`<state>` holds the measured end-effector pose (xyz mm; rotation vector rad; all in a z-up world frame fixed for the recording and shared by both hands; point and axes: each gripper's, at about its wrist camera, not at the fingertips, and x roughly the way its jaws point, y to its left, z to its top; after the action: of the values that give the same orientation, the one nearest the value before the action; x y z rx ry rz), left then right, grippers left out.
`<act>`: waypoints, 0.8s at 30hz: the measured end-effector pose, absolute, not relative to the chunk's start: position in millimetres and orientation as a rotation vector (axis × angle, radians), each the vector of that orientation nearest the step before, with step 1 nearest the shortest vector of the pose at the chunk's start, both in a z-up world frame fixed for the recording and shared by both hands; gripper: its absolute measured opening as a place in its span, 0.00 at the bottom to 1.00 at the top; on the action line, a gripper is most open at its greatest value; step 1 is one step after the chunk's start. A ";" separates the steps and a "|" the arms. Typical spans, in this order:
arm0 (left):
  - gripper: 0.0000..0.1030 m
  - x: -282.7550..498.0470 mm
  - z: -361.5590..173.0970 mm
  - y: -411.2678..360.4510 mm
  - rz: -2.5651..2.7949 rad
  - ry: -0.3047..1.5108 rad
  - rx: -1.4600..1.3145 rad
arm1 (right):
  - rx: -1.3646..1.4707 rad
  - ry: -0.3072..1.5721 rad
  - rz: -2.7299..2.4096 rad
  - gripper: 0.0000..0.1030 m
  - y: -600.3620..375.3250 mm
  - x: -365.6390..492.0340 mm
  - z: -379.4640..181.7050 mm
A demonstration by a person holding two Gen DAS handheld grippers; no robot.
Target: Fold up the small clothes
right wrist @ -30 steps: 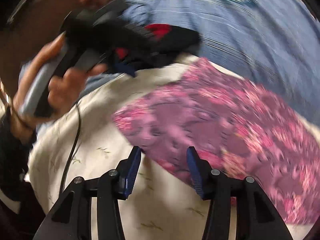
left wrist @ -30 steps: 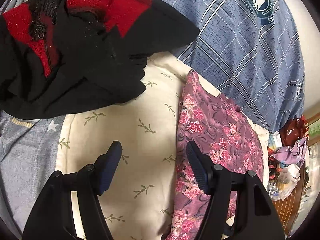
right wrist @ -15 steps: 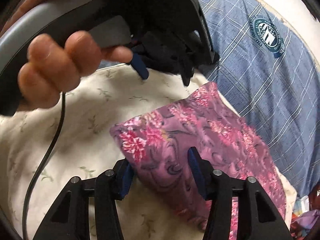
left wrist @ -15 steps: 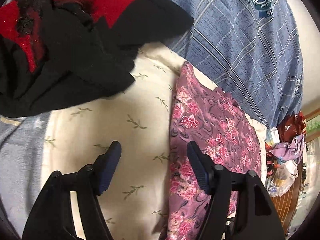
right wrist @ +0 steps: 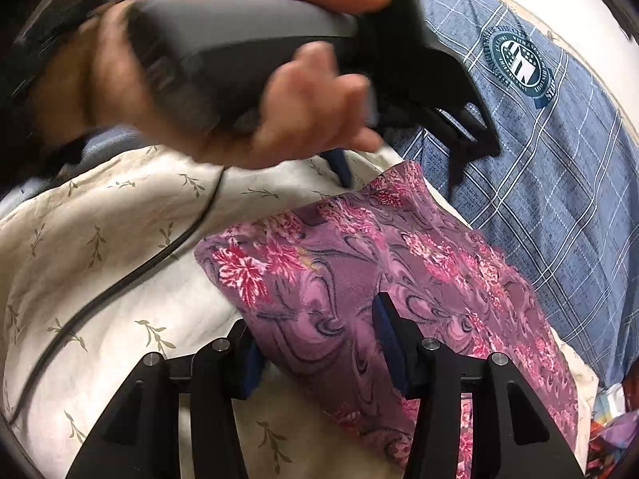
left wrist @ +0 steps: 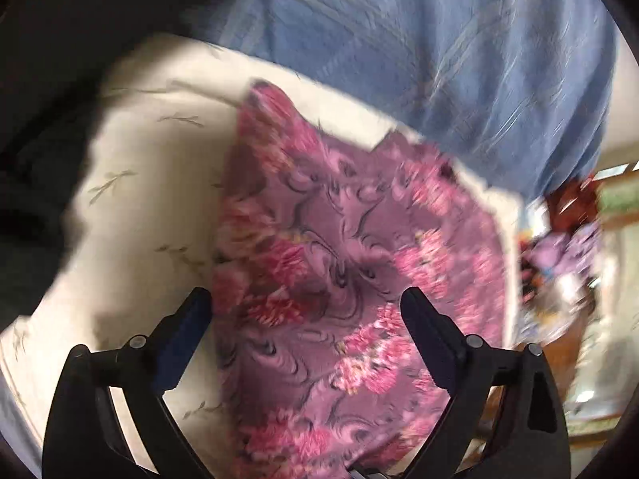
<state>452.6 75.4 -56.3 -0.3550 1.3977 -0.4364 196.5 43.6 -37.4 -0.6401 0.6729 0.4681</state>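
Note:
A folded purple garment with pink flowers [left wrist: 343, 263] lies on a cream leaf-print cloth [left wrist: 151, 207]; it also shows in the right wrist view [right wrist: 359, 271]. My left gripper [left wrist: 305, 311] is open and hovers over the garment's near part, blurred by motion. My right gripper [right wrist: 315, 335] is open, its fingers straddling the garment's near left edge, with fabric between the pads. The left gripper and the hand holding it [right wrist: 279, 80] fill the top of the right wrist view, above the garment's far corner.
A blue plaid sheet with a round crest [right wrist: 519, 64] covers the bed behind the cream cloth. A black garment [left wrist: 48, 119] lies at the left. A black cable [right wrist: 120, 279] trails over the cream cloth. Bags and clutter [left wrist: 559, 255] sit beyond the bed's right edge.
My left gripper has swung right, from the cream cloth to over the purple garment. My right gripper has moved forward so the garment's edge now lies between its fingers.

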 end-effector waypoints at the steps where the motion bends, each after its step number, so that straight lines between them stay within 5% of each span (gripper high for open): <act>1: 0.92 454.0 -54.6 67.6 -0.431 1.399 -0.305 | -0.632 0.674 0.470 0.48 42.4 197.4 -37.0; 7: 0.91 458.6 -51.7 44.4 -0.421 1.435 -0.221 | -0.573 0.679 0.482 0.41 33.1 203.8 -33.1; 10: 0.56 456.2 -46.1 40.9 -0.402 1.447 -0.208 | -0.533 0.674 0.501 0.18 26.6 206.8 -28.8; 12: 0.21 453.4 -38.1 39.2 -0.402 1.455 -0.211 | -0.485 0.659 0.505 0.09 17.5 208.1 -22.0; 24: 0.18 427.6 46.4 -72.0 -0.539 1.307 -0.133 | 0.072 0.600 0.420 0.05 -120.8 205.6 37.8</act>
<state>427.6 -72.0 46.4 -0.1335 1.3069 -0.5391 205.6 -120.8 37.8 0.0719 0.5998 0.4203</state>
